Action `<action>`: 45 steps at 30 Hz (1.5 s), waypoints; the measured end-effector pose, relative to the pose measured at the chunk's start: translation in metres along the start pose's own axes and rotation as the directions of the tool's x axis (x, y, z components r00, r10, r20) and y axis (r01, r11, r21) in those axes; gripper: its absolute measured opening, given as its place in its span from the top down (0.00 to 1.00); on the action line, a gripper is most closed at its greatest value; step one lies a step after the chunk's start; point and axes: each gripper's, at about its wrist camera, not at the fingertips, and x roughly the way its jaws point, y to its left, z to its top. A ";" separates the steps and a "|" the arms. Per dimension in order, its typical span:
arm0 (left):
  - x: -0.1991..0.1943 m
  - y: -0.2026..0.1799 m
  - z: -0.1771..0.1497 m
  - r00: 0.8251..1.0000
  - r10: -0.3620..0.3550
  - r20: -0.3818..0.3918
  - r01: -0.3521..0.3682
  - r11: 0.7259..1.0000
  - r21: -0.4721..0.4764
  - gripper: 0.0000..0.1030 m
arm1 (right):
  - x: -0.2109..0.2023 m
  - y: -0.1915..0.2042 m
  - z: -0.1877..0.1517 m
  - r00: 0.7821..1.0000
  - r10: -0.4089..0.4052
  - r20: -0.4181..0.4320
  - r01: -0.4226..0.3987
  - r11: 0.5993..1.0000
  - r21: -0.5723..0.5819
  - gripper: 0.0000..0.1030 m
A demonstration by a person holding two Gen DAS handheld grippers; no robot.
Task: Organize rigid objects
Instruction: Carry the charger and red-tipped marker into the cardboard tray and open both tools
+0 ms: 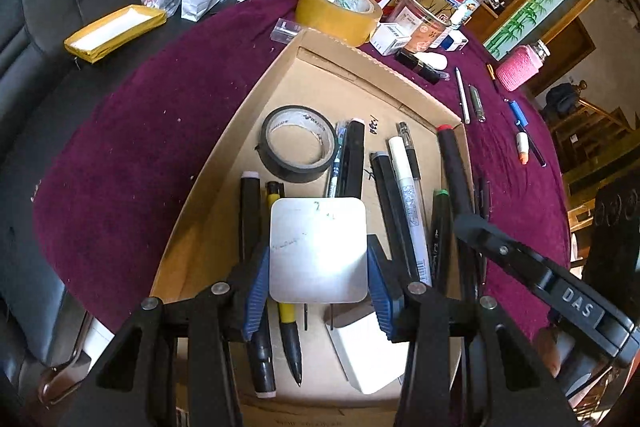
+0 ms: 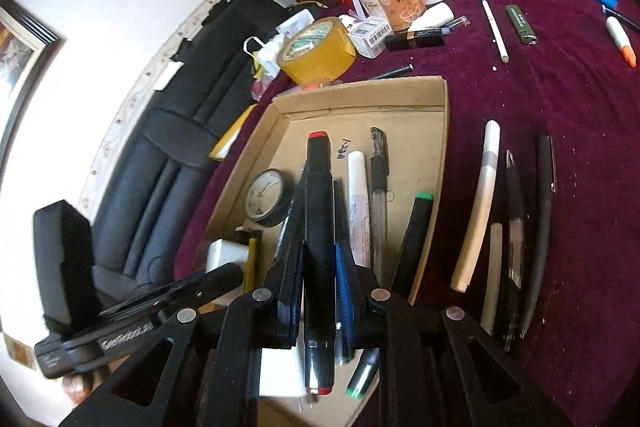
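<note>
- Left wrist view: your left hand-held gripper (image 1: 319,287) is clamped on a flat silver square plate (image 1: 318,249), blue pads on both side edges, held above the cardboard tray (image 1: 400,75).
- In the tray: black tape roll (image 1: 299,143) near the far left, a black marker with pale end caps (image 1: 253,255) along the left wall, a yellow-and-black pen (image 1: 289,331) beside it, and a white block (image 1: 366,357) below the plate.
- Right of the plate: a blue-print pen and a black bar above it, then a white paint pen (image 1: 410,211), a clear pen and a green-capped marker (image 1: 438,227).
- Your right hand-held gripper comes in from the right edge of this view, with the red-capped marker (image 1: 454,163) over the tray's right side.
- Only this view shows the plate face and the open yellow box (image 1: 114,33) on the black seat.
- Right wrist view: your right hand-held gripper (image 2: 319,267) is closed on that red-capped marker (image 2: 319,211), held lengthwise over the tray (image 2: 445,131), red tip pointing away.
- Tray contents here: tape roll (image 2: 266,203), white paint pen (image 2: 357,203), clear pen (image 2: 379,195), green-capped marker (image 2: 416,239), white block (image 2: 224,255).
- Only this view shows the pens lying outside, on the purple tabletop (image 2: 560,99) right of the tray: a long white tube (image 2: 480,203), a short white stick, two dark pens.
- Both views show the brown packing tape roll (image 2: 318,51) and jars beyond the tray.
</note>
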 end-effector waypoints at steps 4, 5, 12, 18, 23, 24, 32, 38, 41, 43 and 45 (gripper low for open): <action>0.007 -0.004 0.004 0.999 0.050 -0.006 -0.049 0.998 0.038 0.58 | 0.008 -0.006 0.008 1.000 -0.023 0.001 0.023 0.999 0.022 0.83; 0.009 -0.003 0.004 0.999 0.051 -0.010 -0.051 0.998 0.043 0.58 | 0.009 -0.009 0.009 1.000 -0.029 0.000 0.029 0.999 0.031 0.83; 0.018 -0.007 0.005 0.997 0.075 -0.033 -0.073 0.995 0.072 0.58 | 0.024 -0.015 0.015 0.997 -0.077 -0.019 0.078 0.996 0.032 0.83; 0.024 -0.009 0.007 0.994 0.103 -0.039 -0.099 0.992 0.081 0.58 | 0.035 -0.020 0.020 0.992 -0.121 -0.028 0.122 0.992 0.042 0.83; 0.024 -0.009 0.007 0.994 0.108 -0.035 -0.105 0.991 0.084 0.58 | 0.038 -0.017 0.020 0.990 -0.140 -0.018 0.141 0.990 0.023 0.83; 0.024 -0.009 0.007 0.993 0.113 -0.034 -0.110 0.991 0.083 0.58 | 0.039 -0.017 0.020 0.989 -0.144 -0.016 0.144 0.989 0.022 0.83; 0.024 -0.007 0.007 0.993 0.115 -0.022 -0.113 0.991 0.073 0.58 | 0.039 -0.017 0.019 0.991 -0.134 -0.002 0.134 0.991 0.019 0.81; 0.021 -0.004 0.005 0.995 0.098 -0.014 -0.097 0.993 0.064 0.53 | 0.034 -0.014 0.016 0.995 -0.096 0.012 0.096 0.995 0.001 0.61; 0.016 -0.004 0.003 0.996 0.088 -0.002 -0.088 0.994 0.057 0.49 | 0.028 -0.012 0.014 0.996 -0.090 0.025 0.090 0.996 -0.004 0.52; 0.013 -0.006 0.002 0.996 0.091 0.011 -0.091 0.993 0.069 0.48 | 0.019 -0.015 0.011 0.997 -0.063 0.038 0.063 0.998 0.001 0.52; 0.009 -0.008 -0.001 0.996 0.092 0.018 -0.093 0.993 0.069 0.48 | 0.006 -0.017 0.007 0.997 -0.041 0.063 0.042 0.999 -0.007 0.52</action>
